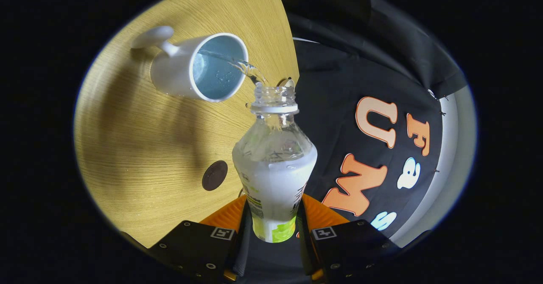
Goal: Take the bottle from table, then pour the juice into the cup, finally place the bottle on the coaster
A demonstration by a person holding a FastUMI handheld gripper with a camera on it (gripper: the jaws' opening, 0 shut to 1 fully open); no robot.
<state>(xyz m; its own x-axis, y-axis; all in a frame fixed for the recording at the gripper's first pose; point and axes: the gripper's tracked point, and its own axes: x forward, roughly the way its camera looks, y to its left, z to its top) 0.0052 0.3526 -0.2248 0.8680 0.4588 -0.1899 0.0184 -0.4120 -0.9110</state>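
Note:
My gripper [273,216] is shut on the bottle [273,169], a clear plastic one with no cap and a green and white label, holding it by its lower body between both fingers. The view is rolled over, so the bottle is tipped toward the white cup [199,67] with a blue inside and a handle on its far side. A thin clear stream [244,66] runs from the bottle's mouth into the cup. The cup stands on the round wooden table [140,148]. A small dark round coaster [214,175] lies on the table beside the bottle's body, nearer the fingers than the cup.
The table's edge runs just behind the bottle's neck, and beyond it hangs the black cloth wall [360,76]. Bare wood spreads around the coaster and the cup.

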